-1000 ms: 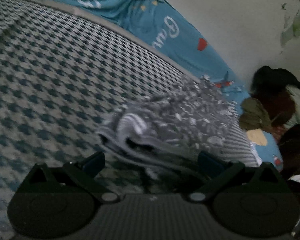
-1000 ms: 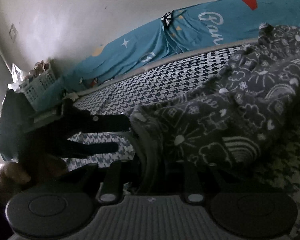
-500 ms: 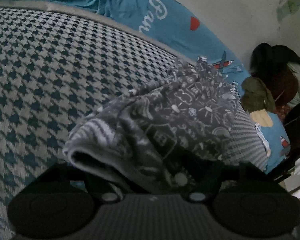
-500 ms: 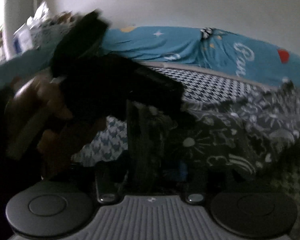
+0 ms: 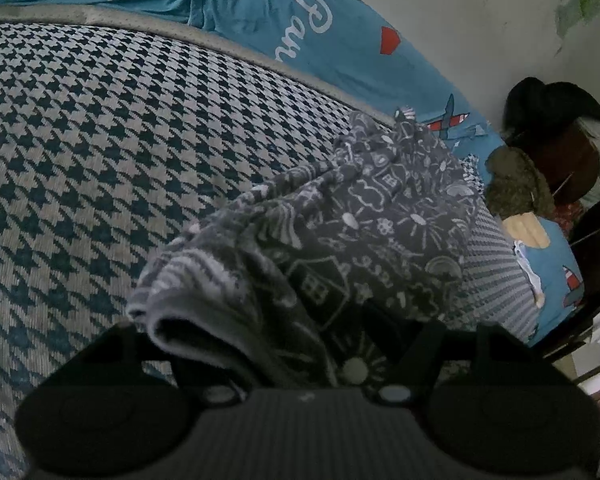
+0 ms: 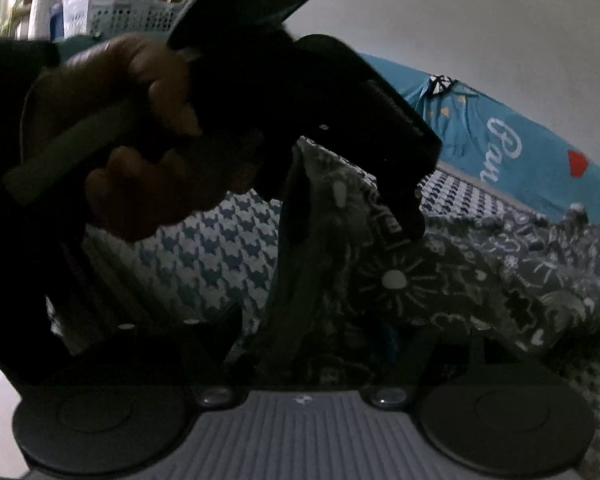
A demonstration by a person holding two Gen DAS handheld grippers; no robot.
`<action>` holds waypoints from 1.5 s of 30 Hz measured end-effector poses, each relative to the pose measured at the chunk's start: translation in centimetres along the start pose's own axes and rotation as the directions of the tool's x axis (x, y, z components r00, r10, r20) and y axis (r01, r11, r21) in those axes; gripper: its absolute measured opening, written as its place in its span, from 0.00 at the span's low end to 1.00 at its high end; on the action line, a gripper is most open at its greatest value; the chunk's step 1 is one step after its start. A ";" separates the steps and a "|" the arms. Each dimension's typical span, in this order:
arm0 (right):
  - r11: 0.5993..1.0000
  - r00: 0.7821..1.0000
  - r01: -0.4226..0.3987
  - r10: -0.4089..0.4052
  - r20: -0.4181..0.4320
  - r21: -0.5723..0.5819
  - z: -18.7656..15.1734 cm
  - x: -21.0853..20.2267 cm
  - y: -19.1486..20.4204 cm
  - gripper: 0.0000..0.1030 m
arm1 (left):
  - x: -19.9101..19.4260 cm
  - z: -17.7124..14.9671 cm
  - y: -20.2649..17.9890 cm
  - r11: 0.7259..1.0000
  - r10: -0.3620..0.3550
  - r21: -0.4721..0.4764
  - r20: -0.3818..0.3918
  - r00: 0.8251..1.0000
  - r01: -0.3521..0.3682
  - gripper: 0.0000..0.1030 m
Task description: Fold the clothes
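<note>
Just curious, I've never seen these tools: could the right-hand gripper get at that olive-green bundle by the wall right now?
Probably not: the right gripper looks shut on the grey patterned garment, and the olive-green bundle lies beyond the bed's far edge.

A checked blanket (image 5: 100,140) lies flat under and ahead of the jaws. Past it, a blue sheet (image 5: 320,20) with white letters runs along a pale wall (image 5: 480,20). A white basket (image 6: 140,16) sits high up, far to the left.
</note>
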State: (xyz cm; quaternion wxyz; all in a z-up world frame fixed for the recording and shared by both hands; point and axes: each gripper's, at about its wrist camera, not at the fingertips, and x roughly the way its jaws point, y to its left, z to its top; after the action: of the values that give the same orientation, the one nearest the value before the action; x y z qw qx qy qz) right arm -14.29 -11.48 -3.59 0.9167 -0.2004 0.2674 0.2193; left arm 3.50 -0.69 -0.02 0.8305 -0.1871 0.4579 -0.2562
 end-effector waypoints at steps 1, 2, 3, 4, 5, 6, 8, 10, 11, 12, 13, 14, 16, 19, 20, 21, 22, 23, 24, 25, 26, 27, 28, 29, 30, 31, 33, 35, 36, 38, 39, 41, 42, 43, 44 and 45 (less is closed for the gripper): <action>1.000 1.000 0.011 -0.011 0.001 -0.014 -0.1 0.1 0.2 0.64 | 0.2 0.0 0.0 1.000 0.008 0.006 -0.002 1.000 -0.008 0.66; 0.999 1.000 0.022 -0.022 0.002 -0.027 -0.2 0.2 0.3 0.63 | 0.3 0.0 -0.1 1.000 0.016 0.013 -0.004 1.000 -0.016 0.66; 0.999 0.999 0.033 -0.033 0.003 -0.041 -0.3 0.4 0.5 0.62 | 0.5 0.0 -0.1 1.000 0.023 0.019 -0.006 1.000 -0.023 0.66; 0.999 0.999 0.033 -0.033 0.005 -0.042 -0.3 0.4 0.5 0.60 | 0.7 0.1 -0.1 0.999 0.027 0.020 -0.006 1.000 -0.027 0.66; 0.999 0.999 0.031 -0.031 0.007 -0.040 -0.4 0.4 0.5 0.59 | 0.8 0.1 0.0 0.999 0.032 0.021 -0.005 0.999 -0.032 0.66; 0.999 1.000 0.025 -0.025 0.010 -0.037 -0.3 0.4 0.4 0.55 | 0.9 0.1 0.0 0.999 0.037 0.022 -0.005 0.999 -0.037 0.65; 0.999 1.000 0.011 -0.010 0.015 -0.032 -0.2 0.3 0.4 0.46 | 0.9 0.1 0.1 0.998 0.055 0.026 0.000 0.998 -0.055 0.53; 1.000 1.000 -0.004 0.004 0.018 -0.021 0.0 0.2 0.3 0.33 | 0.8 0.0 0.4 0.997 0.068 0.026 0.008 0.998 -0.068 0.41; 1.000 1.000 -0.011 0.012 0.019 -0.011 0.1 0.1 0.2 0.31 | 0.6 0.0 0.5 0.997 0.072 0.025 0.013 0.997 -0.073 0.34; 1.000 1.000 -0.019 0.019 0.019 -0.001 0.2 0.0 0.1 0.28 | 0.5 0.0 0.6 0.997 0.073 0.018 0.019 0.997 -0.074 0.31; 1.000 0.999 -0.026 0.026 0.018 0.016 0.4 -0.1 -0.1 0.26 | 0.3 0.0 0.7 0.997 0.074 0.011 0.025 0.997 -0.075 0.28; 0.999 0.999 -0.034 0.033 0.016 0.034 0.6 -0.1 -0.4 0.25 | 0.1 0.0 0.8 0.997 0.074 0.004 0.034 0.997 -0.074 0.26; 0.996 0.999 -0.049 0.048 0.026 0.068 1.1 -0.3 -0.7 0.24 | -0.5 0.1 0.7 0.997 0.081 0.000 0.058 0.995 -0.082 0.25; 0.992 0.996 -0.075 0.070 0.049 0.101 1.9 -0.6 -0.5 0.23 | -1.7 0.6 0.3 0.996 0.091 0.000 0.097 0.991 -0.092 0.24; 0.991 0.995 -0.084 0.078 0.061 0.107 2.3 -0.8 -0.5 0.22 | -2.2 0.8 0.4 0.996 0.089 -0.003 0.109 0.990 -0.090 0.24; 0.989 0.994 -0.094 0.086 0.071 0.114 2.5 -0.8 -0.8 0.22 | -2.8 1.0 0.5 0.996 0.089 -0.005 0.120 0.989 -0.089 0.24; 0.986 0.992 -0.109 0.099 0.083 0.128 2.8 -0.9 -0.9 0.22 | -3.3 1.2 0.6 0.996 0.093 -0.006 0.130 0.987 -0.093 0.24; 0.982 0.989 -0.126 0.113 0.093 0.141 3.6 -0.5 -1.0 0.22 | -3.9 1.4 0.7 0.995 0.097 -0.007 0.140 0.985 -0.097 0.24; 0.979 0.987 -0.142 0.127 0.103 0.149 4.1 -0.4 -0.8 0.22 | -4.7 1.6 1.0 0.995 0.102 -0.006 0.147 0.984 -0.103 0.24; 0.975 0.983 -0.158 0.142 0.113 0.153 4.7 -0.3 -0.7 0.22 | -5.4 1.8 1.3 0.994 0.108 -0.005 0.154 0.982 -0.109 0.24; 0.972 0.979 -0.177 0.158 0.125 0.157 5.2 -0.3 -0.4 0.22 | -6.1 2.0 1.5 0.993 0.117 -0.003 0.163 0.980 -0.118 0.24; 0.967 0.975 -0.198 0.177 0.136 0.162 5.7 -0.3 -0.1 0.22 | -6.8 2.2 1.9 0.992 0.126 -0.002 0.171 0.977 -0.127 0.24; 0.961 0.970 -0.218 0.195 0.146 0.167 6.2 -0.2 0.1 0.22 | -7.7 2.3 2.4 0.991 0.135 -0.003 0.181 0.974 -0.137 0.24; 0.954 0.963 -0.245 0.219 0.159 0.173 6.6 0.0 0.5 0.22 | -8.6 2.6 2.9 0.989 0.149 -0.007 0.193 0.970 -0.150 0.22; 0.947 0.956 -0.268 0.238 0.172 0.175 6.9 -0.4 1.4 0.22 | -9.4 2.8 3.4 0.986 0.163 -0.011 0.205 0.965 -0.164 0.21; 0.942 0.949 -0.288 0.256 0.182 0.175 7.5 0.2 1.6 0.22 | -10.4 3.0 4.0 0.984 0.179 -0.017 0.215 0.960 -0.179 0.21; 0.929 0.934 -0.329 0.295 0.200 0.168 8.5 1.2 2.3 0.22 | -12.1 3.3 5.4 0.979 0.202 -0.038 0.224 0.954 -0.198 0.21; 0.914 0.917 -0.373 0.336 0.214 0.163 9.4 1.9 3.3 0.22 | -13.4 3.5 6.8 0.973 0.229 -0.065 0.227 0.947 -0.220 0.21; 0.904 0.908 -0.395 0.358 0.218 0.162 9.9 2.3 3.7 0.22 | -14.0 3.6 7.5 0.969 0.245 -0.080 0.228 0.942 -0.233 0.21; 0.889 0.895 -0.428 0.392 0.213 0.160 10.4 3.3 4.3 0.22 | -14.7 3.6 8.9 0.960 0.275 -0.107 0.222 0.936 -0.257 0.22; 0.887 0.894 -0.434 0.401 0.201 0.158 10.5 3.9 4.6 0.24 | -14.8 3.6 9.5 0.956 0.289 -0.120 0.215 0.933 -0.269 0.23; 0.884 0.891 -0.443 0.418 0.175 0.146 10.5 4.8 5.0 0.26 | -14.5 3.3 10.2 0.942 0.327 -0.144 0.186 0.927 -0.304 0.31; 0.881 0.887 -0.453 0.431 0.167 0.135 10.2 4.9 5.1 0.29 | -14.3 3.1 10.5 0.934 0.346 -0.156 0.171 0.923 -0.321 0.33; 0.876 0.882 -0.464 0.443 0.164 0.132 10.0 4.9 5.1 0.29 | -14.2 3.0 10.8 0.926 0.364 -0.167 0.156 0.918 -0.338 0.36; 0.871 0.876 -0.475 0.454 0.162 0.129 9.7 4.8 5.0 0.30 | -14.0 2.9 11.1 0.918 0.381 -0.178 0.142 0.914 -0.355 0.41; 0.865 0.871 -0.485 0.465 0.159 0.127 9.4 4.7 4.8 0.32 | -14.1 2.9 11.2 0.912 0.393 -0.184 0.139 0.909 -0.366 0.43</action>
State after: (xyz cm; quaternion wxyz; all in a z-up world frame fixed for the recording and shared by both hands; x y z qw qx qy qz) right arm -9.37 -1.52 -0.21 0.8622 -0.0387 0.2684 0.4279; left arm 2.51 16.85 4.72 0.8842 -0.1793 0.4299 -0.0361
